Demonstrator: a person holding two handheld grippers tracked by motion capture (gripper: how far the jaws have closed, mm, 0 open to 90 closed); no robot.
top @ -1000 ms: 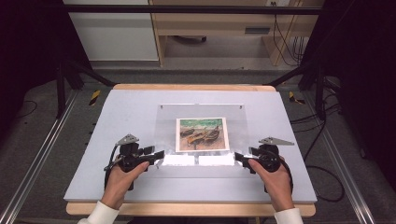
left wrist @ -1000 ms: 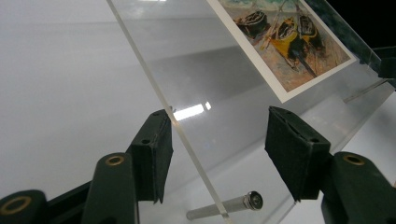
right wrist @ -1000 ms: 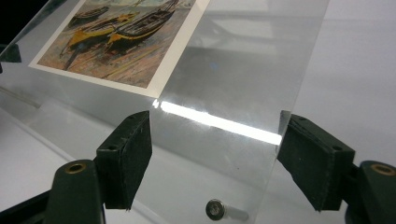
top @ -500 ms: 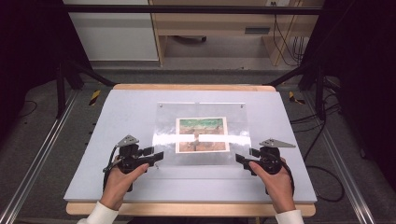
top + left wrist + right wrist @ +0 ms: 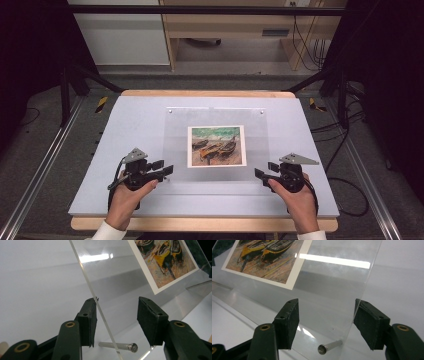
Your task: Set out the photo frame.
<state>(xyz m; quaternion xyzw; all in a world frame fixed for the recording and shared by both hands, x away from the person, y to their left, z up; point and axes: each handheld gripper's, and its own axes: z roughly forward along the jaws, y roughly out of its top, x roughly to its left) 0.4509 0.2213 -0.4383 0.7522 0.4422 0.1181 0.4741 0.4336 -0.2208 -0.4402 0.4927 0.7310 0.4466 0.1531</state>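
Between each claw's jaws – seemingly ungripped – acrylic sheet (image 5: pixel 120 282) edge.

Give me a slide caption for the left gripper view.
Left gripper with jaws open astride the edge of a clear acrylic sheet carrying a boat painting print, a metal pin below.

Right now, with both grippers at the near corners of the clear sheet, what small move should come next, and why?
Probably close both grippers a little more. In each gripper view the clear sheet's edge runs between the jaws, which have just been closing but stand apart from it on at least one side. The left gripper and right gripper each have a metal pin just below, so close gently.
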